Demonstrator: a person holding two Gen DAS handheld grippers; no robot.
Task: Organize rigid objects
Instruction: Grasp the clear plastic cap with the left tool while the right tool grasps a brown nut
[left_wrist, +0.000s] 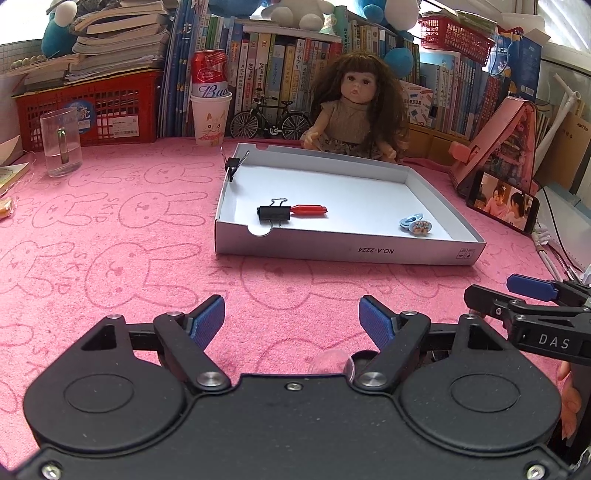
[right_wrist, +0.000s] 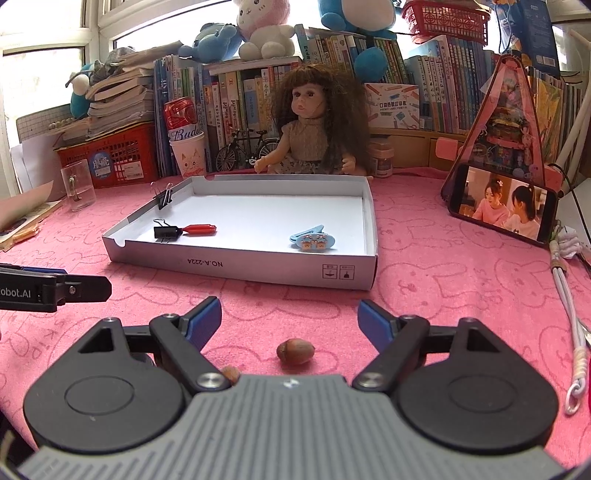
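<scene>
left gripper (left_wrist: 291, 314): jaws spread wide, nothing between the blue pads, hovering low over the pink bunny-print cloth (left_wrist: 110, 236) a bit short of the box

right gripper (right_wrist: 290, 317): also spread wide, not pinching anything; a hazelnut (right_wrist: 295, 351) sits on the cloth between its fingers, but the pads are well clear of it

second hazelnut (right_wrist: 231, 373): peeking out right at the edge of the right gripper's body, mostly hidden

box lid (left_wrist: 406, 254): shallow white cardboard tray lying flat on the cloth in front of both grippers, "NO.A-2224" printed upside down on the near wall

inside the tray: black binder clip (left_wrist: 273, 213) near the front left corner, with a red clip thing (left_wrist: 308, 210) touching its right side; blue hair clip (left_wrist: 415, 224) with little cartoon decorations near the front right

second binder clip (left_wrist: 233, 166): clamped onto the tray's left wall, handles sticking up

behind the tray: doll (left_wrist: 356, 110) with long brown hair sitting against the row of books, a small model bicycle (left_wrist: 271, 120) just left of it

off to the side: clear glass mug (left_wrist: 61, 142) far left, phone (left_wrist: 502, 201) playing a video on the right
</scene>
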